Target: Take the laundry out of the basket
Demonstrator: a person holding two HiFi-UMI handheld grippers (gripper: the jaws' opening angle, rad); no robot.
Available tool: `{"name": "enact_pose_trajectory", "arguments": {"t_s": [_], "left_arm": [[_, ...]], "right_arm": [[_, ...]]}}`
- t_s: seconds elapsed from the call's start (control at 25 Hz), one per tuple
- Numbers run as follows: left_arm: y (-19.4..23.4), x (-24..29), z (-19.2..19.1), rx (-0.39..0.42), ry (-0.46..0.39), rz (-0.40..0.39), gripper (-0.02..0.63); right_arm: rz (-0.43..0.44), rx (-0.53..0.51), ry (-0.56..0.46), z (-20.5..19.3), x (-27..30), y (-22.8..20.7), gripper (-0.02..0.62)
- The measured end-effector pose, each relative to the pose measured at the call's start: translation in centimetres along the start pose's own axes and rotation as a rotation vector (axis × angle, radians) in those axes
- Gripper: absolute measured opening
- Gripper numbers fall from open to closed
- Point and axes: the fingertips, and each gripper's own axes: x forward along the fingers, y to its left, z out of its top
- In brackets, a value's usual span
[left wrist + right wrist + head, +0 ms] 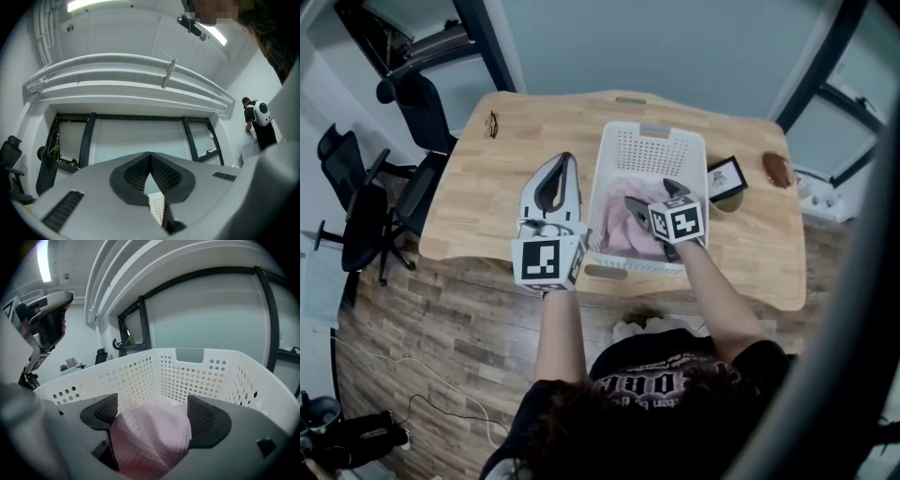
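Jaws gape on right gripper (652,195), tilted down over pink laundry (151,437); left gripper (563,165) closed.

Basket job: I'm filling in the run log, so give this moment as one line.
left gripper: shut, empty, left of basket | right gripper: open, in basket, jaws either side of laundry | laundry: not yet gripped

Bright ceiling strip light (93,4) — fisheye edges, dark corners.

Wooden table (506,178) carries white basket (653,133), small card (727,178), brown object (777,169).
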Motion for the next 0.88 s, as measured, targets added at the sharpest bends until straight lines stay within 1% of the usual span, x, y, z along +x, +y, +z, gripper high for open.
{"name": "enact_pose_trajectory", "arguments": {"t_s": [0.08, 0.16, 0.28, 0.36, 0.52, 0.68, 0.76, 0.88], "left_arm": [[0.1, 0.1, -0.3, -0.004, 0.000, 0.002, -0.003], [0.1, 0.3, -0.4, -0.012, -0.007, 0.000, -0.003], [-0.4, 0.8, -0.3, -0.013, -0.009, -0.016, -0.003], [-0.8, 1.2, -0.3, -0.015, -0.015, -0.029, -0.003], [-1.5, 1.7, -0.4, -0.021, -0.023, -0.049, -0.003], [-2.0, 2.2, -0.3, -0.018, -0.025, -0.055, -0.003], [-2.1, 2.2, -0.3, -0.029, -0.013, -0.054, -0.003], [-1.9, 2.0, -0.4, -0.025, -0.013, -0.050, -0.003]], "right_arm": [[0.012, -0.019, 0.018, -0.5, -0.5, -0.3, 0.449], [0.006, -0.032, 0.037, -1.0, -1.0, -0.8, 0.449], [-0.008, -0.046, 0.063, -1.8, -1.3, -1.7, 0.449], [-0.002, -0.045, 0.087, -2.6, -1.0, -2.1, 0.449], [0.000, -0.039, 0.158, -3.9, -0.8, -2.5, 0.448], [0.009, -0.039, 0.250, -5.4, -0.5, -2.6, 0.446], [0.011, -0.040, 0.276, -5.8, -0.4, -2.6, 0.446], [0.018, -0.032, 0.307, -6.4, -0.1, -2.5, 0.443]]}}
